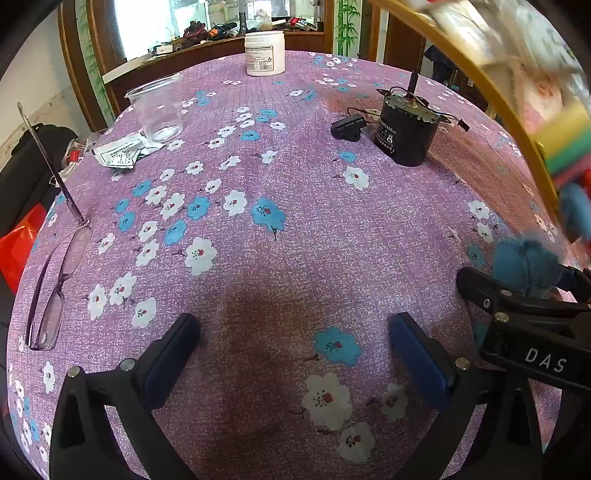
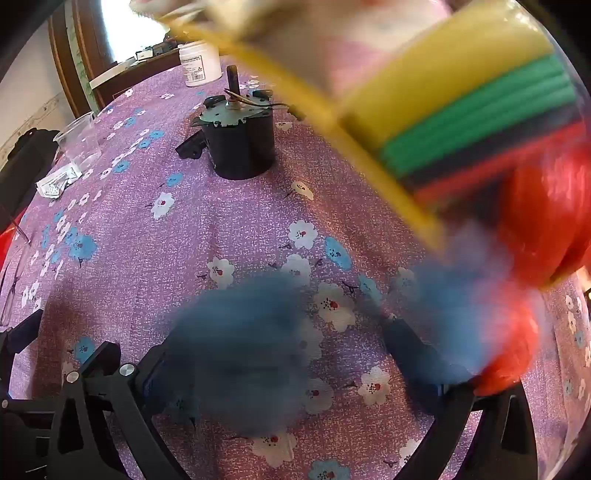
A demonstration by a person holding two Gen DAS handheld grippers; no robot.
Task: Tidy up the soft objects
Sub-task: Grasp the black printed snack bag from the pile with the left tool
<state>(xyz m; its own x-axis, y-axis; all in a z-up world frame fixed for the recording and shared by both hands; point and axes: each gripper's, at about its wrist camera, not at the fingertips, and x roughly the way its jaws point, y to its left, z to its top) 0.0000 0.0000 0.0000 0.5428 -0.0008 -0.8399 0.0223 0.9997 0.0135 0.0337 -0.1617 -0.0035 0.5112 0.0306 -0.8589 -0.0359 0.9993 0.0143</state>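
Blue fuzzy object (image 2: 240,354), blurred, hides right tongs' (image 2: 280,354) left finger.

Bright window (image 1: 147,22), wood frame (image 1: 72,66) – bamboo-print wall (image 1: 347,26)

White capitals "DAS" stand on the black body of the right gripper (image 1: 524,295), at the lower right of the left wrist view. The white jar (image 1: 264,53) at upper centre carries a printed label with a barcode, too small to read. White print on the black motor (image 1: 404,131) and on the crumpled packet (image 1: 122,155) is likewise illegible.
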